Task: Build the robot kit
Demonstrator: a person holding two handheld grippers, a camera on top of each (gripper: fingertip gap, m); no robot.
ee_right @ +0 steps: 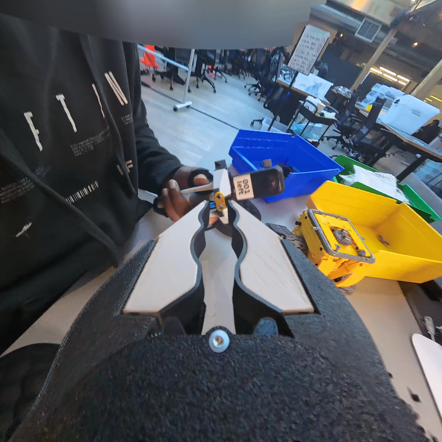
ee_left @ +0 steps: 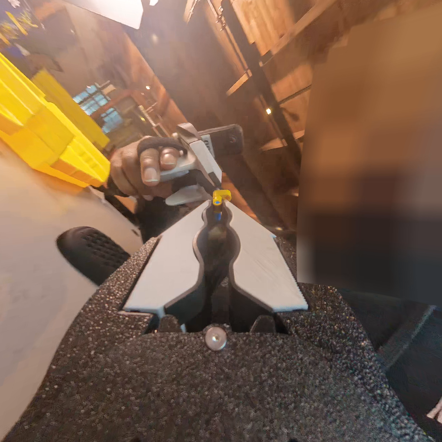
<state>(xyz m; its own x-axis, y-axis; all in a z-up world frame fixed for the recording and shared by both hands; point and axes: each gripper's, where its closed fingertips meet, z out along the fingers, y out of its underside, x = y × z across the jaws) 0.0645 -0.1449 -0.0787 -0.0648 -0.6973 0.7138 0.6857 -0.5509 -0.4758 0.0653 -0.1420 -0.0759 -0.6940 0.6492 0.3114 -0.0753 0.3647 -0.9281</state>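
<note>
- Left tool (ee_left: 217,206) is narrowed onto a small yellow piece (ee_left: 220,196) pinched at its tips.
- Right tool (ee_right: 218,205) meets the same piece from the other side, tips nearly together; whether it grips, I cannot tell.
- Yellow bin (ee_right: 392,241), blue bin (ee_right: 282,165) on the tabletop (ee_right: 373,320), far right.

Pale tabletop (ee_right: 373,318) carries a yellow bin (ee_right: 392,241) with a yellow brick-built vehicle (ee_right: 334,241) just beside its near end, a blue bin (ee_right: 282,162) farther back, a green bin (ee_right: 416,203) behind the yellow one, and a white flat object (ee_right: 430,366) at the right edge.
</note>
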